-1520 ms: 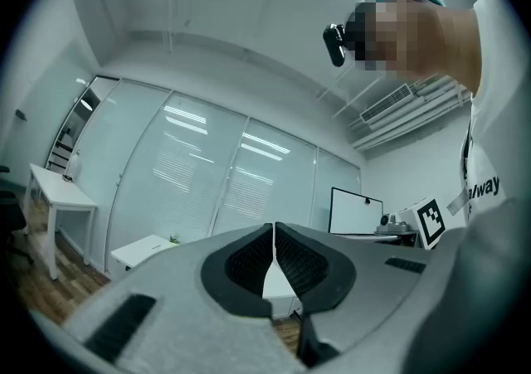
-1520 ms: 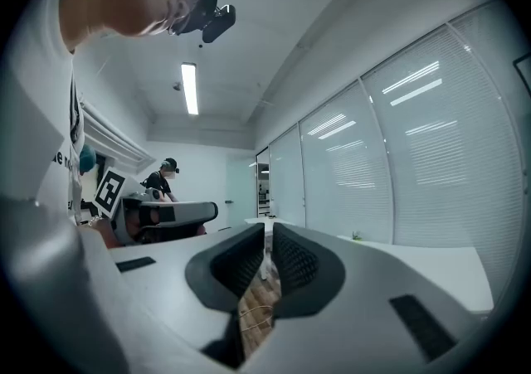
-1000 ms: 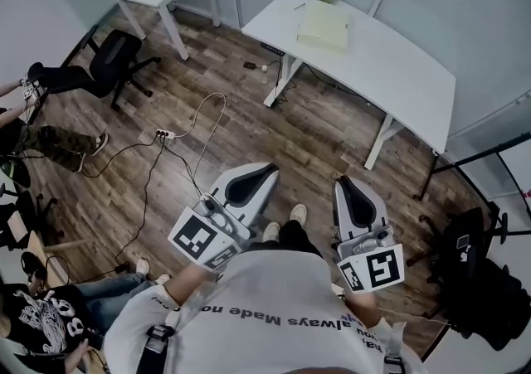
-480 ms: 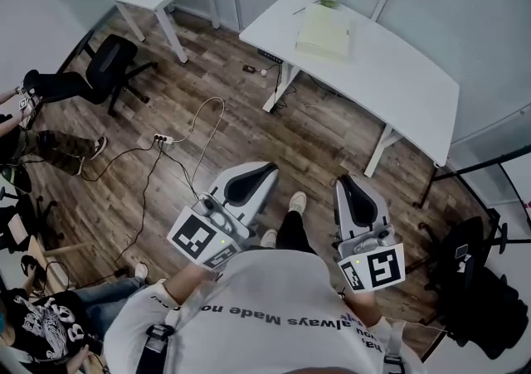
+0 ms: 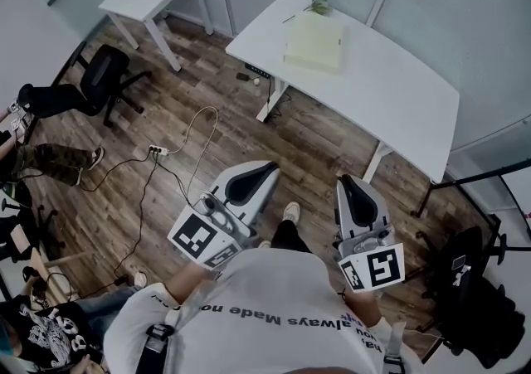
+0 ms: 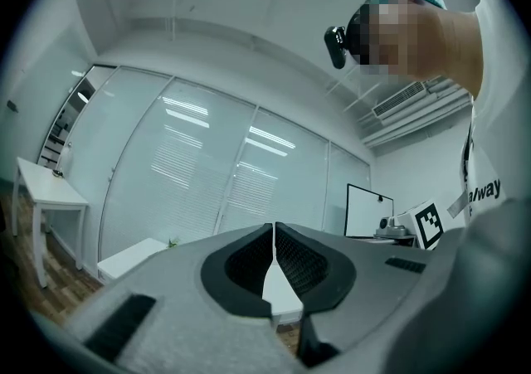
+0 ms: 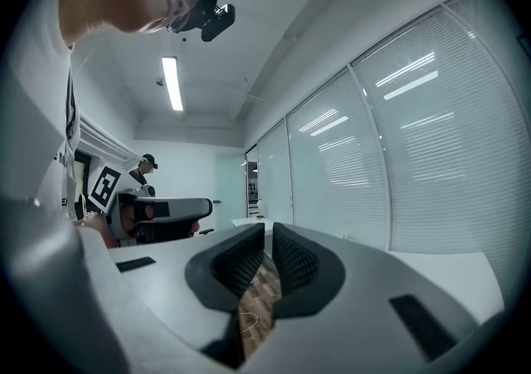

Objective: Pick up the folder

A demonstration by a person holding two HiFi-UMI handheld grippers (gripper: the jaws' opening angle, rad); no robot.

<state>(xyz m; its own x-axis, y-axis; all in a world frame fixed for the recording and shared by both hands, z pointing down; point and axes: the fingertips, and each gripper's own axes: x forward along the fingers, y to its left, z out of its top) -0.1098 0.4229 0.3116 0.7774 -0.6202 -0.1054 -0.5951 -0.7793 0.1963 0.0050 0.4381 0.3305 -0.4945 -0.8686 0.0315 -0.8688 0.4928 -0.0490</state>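
The pale yellow folder [image 5: 315, 42] lies flat near the far end of the long white bench [image 5: 398, 90], just beside a small green plant [image 5: 317, 6] and well apart from both claws. The left claw [image 5: 267, 170] and the right claw [image 5: 342, 182] are held side by side above the wooden floor [image 5: 315, 140], in front of the person's white shirt [image 5: 274, 298]. The shirt's dark print reads "always Made", with further letters cut off at either end. Each claw carries a marker cube [image 5: 197, 237] bearing a black-and-white square pattern and no words. In its own gripper view each claw has its jaws drawn together with nothing between them. A power strip [image 5: 158, 150] with its cable lies on the floor to the left.
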